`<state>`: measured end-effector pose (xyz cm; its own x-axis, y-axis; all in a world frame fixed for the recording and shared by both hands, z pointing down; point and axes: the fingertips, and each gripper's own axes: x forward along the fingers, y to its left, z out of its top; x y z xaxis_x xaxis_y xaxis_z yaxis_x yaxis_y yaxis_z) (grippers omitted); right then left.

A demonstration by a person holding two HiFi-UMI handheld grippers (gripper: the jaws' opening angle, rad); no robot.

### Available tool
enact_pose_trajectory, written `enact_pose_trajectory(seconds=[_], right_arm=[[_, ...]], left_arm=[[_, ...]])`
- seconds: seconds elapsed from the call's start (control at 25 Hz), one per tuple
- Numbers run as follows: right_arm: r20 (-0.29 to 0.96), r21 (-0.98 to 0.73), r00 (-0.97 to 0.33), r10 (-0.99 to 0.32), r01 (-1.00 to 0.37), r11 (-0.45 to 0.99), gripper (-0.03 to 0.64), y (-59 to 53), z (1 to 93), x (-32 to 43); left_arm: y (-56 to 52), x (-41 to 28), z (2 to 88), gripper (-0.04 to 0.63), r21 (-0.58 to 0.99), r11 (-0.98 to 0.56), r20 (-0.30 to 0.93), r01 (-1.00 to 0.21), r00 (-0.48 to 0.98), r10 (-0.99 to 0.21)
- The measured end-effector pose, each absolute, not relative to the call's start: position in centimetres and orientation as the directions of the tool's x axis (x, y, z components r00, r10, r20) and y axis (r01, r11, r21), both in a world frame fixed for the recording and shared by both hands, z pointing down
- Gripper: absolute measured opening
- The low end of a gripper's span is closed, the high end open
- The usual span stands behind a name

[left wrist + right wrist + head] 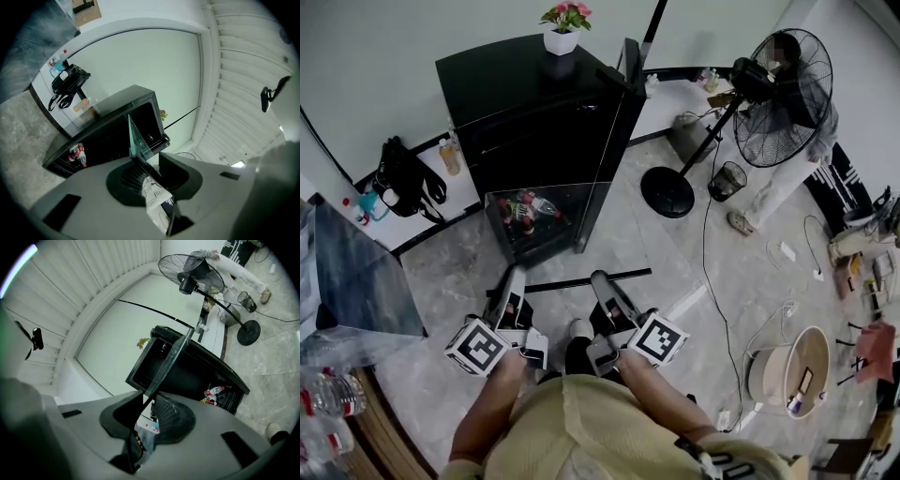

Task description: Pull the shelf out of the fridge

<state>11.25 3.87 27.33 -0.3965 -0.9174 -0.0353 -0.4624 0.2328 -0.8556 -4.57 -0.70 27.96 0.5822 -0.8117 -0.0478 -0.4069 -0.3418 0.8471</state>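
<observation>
The left gripper [151, 174] and right gripper [147, 411] each pinch the shelf [572, 279]. It looks like glass: stiff, slippery, breakable, and best held by its framed edge.

so the shelf [581, 277] is a clear glass pane with a dark front rail; its near edge sits out in front of the black fridge [516, 84], which stands open; pane looks tilted; can't tell if the far edge is free; left gripper [514, 277] and right gripper [602, 279], 2 total, pinch that near edge
</observation>
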Motion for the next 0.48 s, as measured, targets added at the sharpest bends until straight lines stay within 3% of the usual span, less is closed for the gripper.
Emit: enact_pose_trajectory(seconds=[0.48], right_arm=[[-0.035, -0.854, -0.384, -0.923, -0.468, 0.227, 0.087, 4.41, 27.06, 11.65]], left_arm=[[-0.09, -4.15, 27.92, 0.081, 0.853, -0.334, -0.046, -0.401, 0.58, -0.813]])
